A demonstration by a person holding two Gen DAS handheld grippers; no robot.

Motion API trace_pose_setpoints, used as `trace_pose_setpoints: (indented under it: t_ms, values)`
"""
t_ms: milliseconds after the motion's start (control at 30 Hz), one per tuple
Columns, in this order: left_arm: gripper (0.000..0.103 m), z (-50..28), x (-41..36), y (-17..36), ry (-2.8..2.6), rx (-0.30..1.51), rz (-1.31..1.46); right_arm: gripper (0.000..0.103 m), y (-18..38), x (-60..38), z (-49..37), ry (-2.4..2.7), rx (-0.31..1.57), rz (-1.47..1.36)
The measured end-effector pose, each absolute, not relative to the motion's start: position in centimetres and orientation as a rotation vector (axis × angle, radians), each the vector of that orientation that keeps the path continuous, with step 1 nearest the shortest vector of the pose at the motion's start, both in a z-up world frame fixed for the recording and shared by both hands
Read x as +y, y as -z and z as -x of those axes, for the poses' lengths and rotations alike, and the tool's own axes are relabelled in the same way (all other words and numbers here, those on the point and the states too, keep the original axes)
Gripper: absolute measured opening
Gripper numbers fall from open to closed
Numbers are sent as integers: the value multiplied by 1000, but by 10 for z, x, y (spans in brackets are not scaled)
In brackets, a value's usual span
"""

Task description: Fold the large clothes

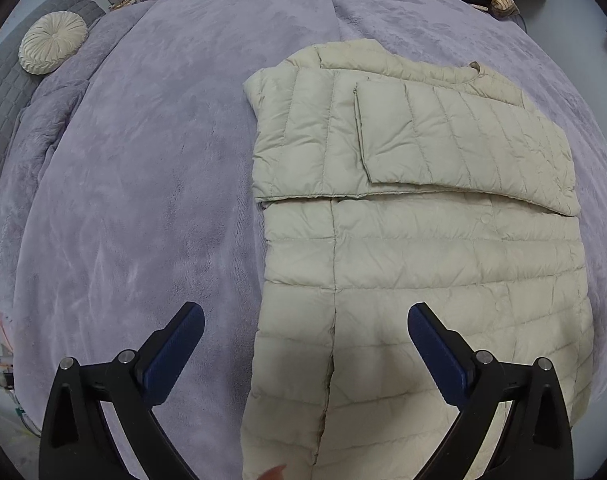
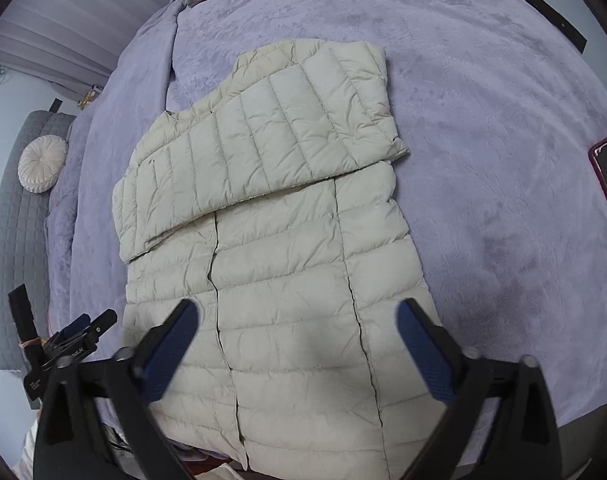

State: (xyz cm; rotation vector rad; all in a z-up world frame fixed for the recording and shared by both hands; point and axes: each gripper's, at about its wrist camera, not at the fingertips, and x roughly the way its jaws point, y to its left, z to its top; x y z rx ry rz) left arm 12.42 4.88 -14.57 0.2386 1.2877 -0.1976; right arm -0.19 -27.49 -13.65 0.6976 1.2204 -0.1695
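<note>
A: Jacket (image 1: 423, 248)?
B: Quilted puffer cloth, thin shell, faint sheen, finely creased.
A: Bed cover (image 1: 151, 184)?
B: Plush fleece, matt, nap brushed unevenly.
A: Upper left of the frame?
B: Round cushion (image 1: 53, 43), pleated cloth, matt; grey stitched quilting beneath.
A: Left gripper (image 1: 305, 344), right gripper (image 2: 297, 340)?
B: Black matt plastic arms, blue textured pads (image 1: 175, 354), metal pivot pins.

Lilac plush bed (image 1: 143, 200) w/ round cushion (image 1: 53, 43), grey headboard (image 2: 19, 240)
</note>
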Motion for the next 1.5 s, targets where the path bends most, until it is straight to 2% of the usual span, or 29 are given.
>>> trace_pose_setpoints:
  t_ms: [500, 800, 1133, 1400, 1433, 1467, 1500]
  values:
    - [102, -104, 64, 156, 221, 1336, -276, 103, 143, -290, 35, 229, 1255, -768]
    - [102, -90, 78, 172, 322, 1411, -269, 103, 173, -301, 59, 217, 1353, -839]
    - [102, -51, 115, 218, 532, 1664, -156, 103, 225, -308, 107, 179, 1462, -978]
    - [101, -38, 98, 211, 589, 1655, -103, 103, 238, -293, 117, 50, 1406, -1160]
    - [97, -39, 97, 209, 589, 1647, -97, 103, 237, -291, 116, 33, 1390, -1179]
    - [82, -39, 97, 206, 585, 1643, -95, 103, 236, -289, 114, 20, 1377, -1194]
    - [75, -43, 99, 204, 583, 1649, -96, 102, 234, -286, 112, 7, 1367, -1204]
